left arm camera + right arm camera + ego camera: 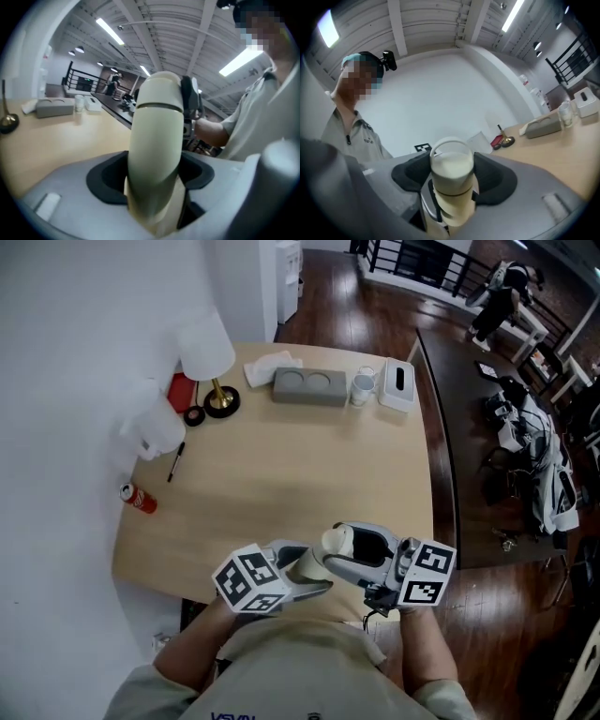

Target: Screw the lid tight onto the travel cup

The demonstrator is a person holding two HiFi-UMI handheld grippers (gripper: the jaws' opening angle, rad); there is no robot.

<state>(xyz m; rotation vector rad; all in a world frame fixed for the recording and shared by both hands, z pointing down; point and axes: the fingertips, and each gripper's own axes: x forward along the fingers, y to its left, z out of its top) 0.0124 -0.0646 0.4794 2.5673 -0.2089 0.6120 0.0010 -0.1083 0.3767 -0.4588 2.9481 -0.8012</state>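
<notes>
- the cream travel cup [157, 140] is held in the air between the two claws, at the 6 o'clock edge of the worktop [309, 474] in the head view, close to the person's chest
- the left claw [152, 180] is clamped on the cup's body; in the left gripper view the body fills the gap between the black pads and runs up toward 12 o'clock, lid end farthest away
- the right claw [451, 176] comes at the cup from the 3 o'clock side in the head view; its jaws stand wide with the lid [451, 166] between them, both black pads lying against the lid's sides
- the lid's top and its pale carry loop face the right gripper's camera
- at the worktop's 12 o'clock edge sits a grey tray [309, 387] with two round hollows; a small glass [364, 383] and a white box [398, 385] stand just beside it toward 3 o'clock
- toward 10 o'clock stands a lamp [222, 401] on a gold base; a black pen [175, 463] and a red can [141, 498] lie near 9 o'clock
</notes>
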